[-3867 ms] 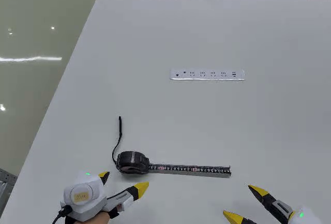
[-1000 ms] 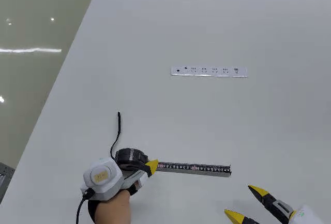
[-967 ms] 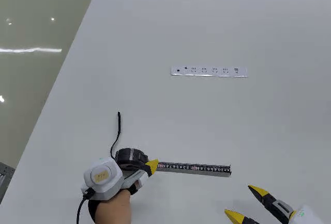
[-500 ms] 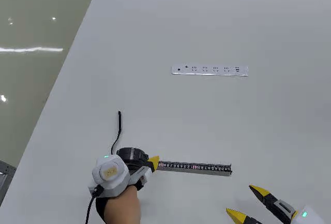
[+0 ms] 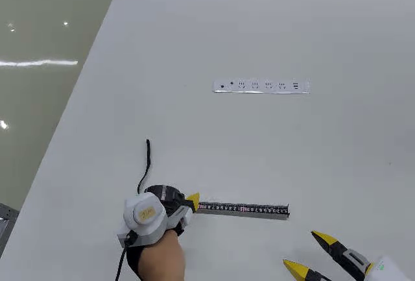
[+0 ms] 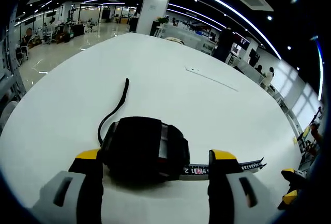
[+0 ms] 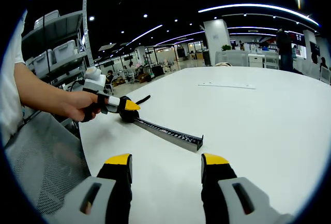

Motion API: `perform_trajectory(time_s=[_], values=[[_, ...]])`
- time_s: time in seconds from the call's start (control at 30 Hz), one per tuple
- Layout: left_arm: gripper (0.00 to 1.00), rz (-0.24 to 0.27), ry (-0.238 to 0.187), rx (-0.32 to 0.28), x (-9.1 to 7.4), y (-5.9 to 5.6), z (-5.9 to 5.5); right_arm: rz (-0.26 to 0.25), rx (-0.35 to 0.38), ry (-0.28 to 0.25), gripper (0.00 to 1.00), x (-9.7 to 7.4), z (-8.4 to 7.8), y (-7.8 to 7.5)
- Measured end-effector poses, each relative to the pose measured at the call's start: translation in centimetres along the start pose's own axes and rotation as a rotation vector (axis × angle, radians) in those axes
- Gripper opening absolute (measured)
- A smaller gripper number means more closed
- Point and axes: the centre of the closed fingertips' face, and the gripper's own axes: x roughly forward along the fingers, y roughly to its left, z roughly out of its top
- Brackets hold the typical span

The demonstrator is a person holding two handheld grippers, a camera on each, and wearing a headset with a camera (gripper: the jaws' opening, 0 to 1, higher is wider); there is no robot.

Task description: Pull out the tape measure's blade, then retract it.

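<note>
White table (image 5: 259, 28), tape measure (image 6: 145, 146), blade (image 5: 243, 210) out — left hand-held gripper (image 6: 155, 154) astride

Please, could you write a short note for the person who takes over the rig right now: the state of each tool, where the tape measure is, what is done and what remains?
Left tool: open, one jaw on each side of the tape measure case, not clamped on it.
Right tool: open, empty, near the front edge of the table, with the blade's tip ahead of it.
Blade: pulled out, lying flat on the table to the right of the case.
Done: the pull-out.
Left: retract the blade, probably after closing the left tool on the case.
</note>
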Motion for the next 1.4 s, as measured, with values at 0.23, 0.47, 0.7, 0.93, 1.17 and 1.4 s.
perform_trajectory(time_s=[0.23,0.47,0.7,0.93,1.17,1.4], values=[[0.75,0.021,0.013,0.02,0.0,0.6,-0.1,0.009,0.006,0.002,0.54,0.0,-0.1,0.1],[0.71,0.033,0.026,0.022,0.1,0.8,-0.2,0.015,0.011,0.005,0.53,0.0,-0.2,0.3],[0.67,0.045,0.043,0.03,0.2,1.1,-0.4,0.016,0.013,0.001,0.51,-0.1,-0.2,0.4],[0.67,0.053,0.058,0.049,0.4,1.2,-0.6,0.022,0.008,0.007,0.51,-0.1,-0.6,0.5],[0.67,0.047,0.059,0.043,0.3,1.2,-0.6,0.021,0.006,0.004,0.5,-0.1,-0.5,0.5],[0.67,0.044,0.057,0.04,0.3,1.2,-0.6,0.019,0.004,0.008,0.5,-0.2,-0.6,0.4]])
